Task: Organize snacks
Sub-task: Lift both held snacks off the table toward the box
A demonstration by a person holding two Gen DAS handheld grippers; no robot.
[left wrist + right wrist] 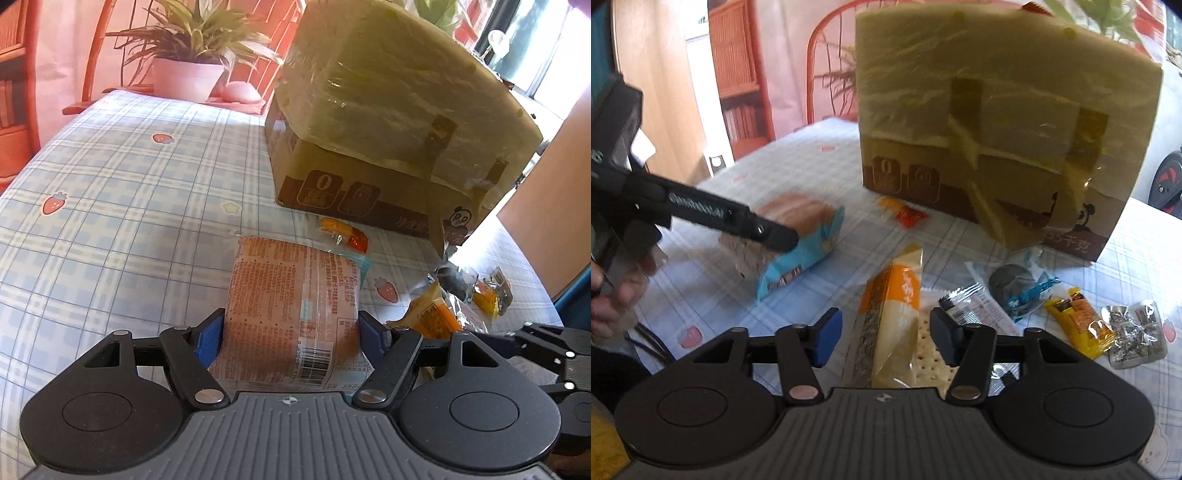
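Checked cloth covered the worktop (110, 192); left tongs (291, 332) clamped the bread packet (291, 306), likely bound for the cardboard box (388, 122). Right tongs (882, 332) stood apart around the orange-and-white snack (890, 317), pads not yet pressing

Left tongs (291, 332) clamped, right tongs (882, 328) agape

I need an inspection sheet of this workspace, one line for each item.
Surface: table with checked strawberry cloth.
Job's things: bread packet, orange-white snack packet, cracker packet, dark cookie packet, yellow bar, silver packet, small orange candy.
Clutter: taped cardboard box standing on the cloth.
Grippers: left gripper, fingers pressed on the bread packet; right gripper open around the orange-white snack packet, not touching.
Cables: nothing seen.
Surroundings: potted plant, red chair.
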